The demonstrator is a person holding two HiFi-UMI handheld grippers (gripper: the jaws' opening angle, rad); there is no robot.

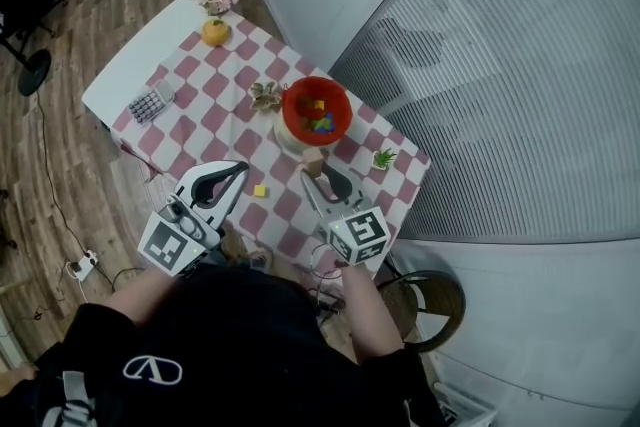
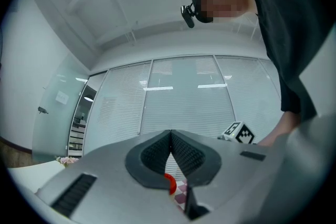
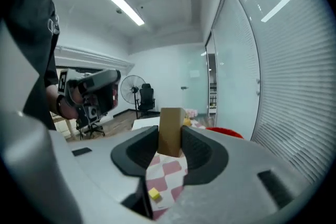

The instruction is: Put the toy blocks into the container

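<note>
The wooden block [image 3: 170,131] is pinched upright between the jaws of the right claw [image 1: 316,173], in the air above the checkered table [image 1: 200,105] and just on the near side of the red bowl [image 1: 292,111], which has a few coloured blocks [image 1: 319,121] in it. A small yellow block [image 1: 260,191] lies on the cloth between the two claws. The left claw [image 2: 171,139] hangs over the table's near edge, its jaws pressed together on nothing.
</note>
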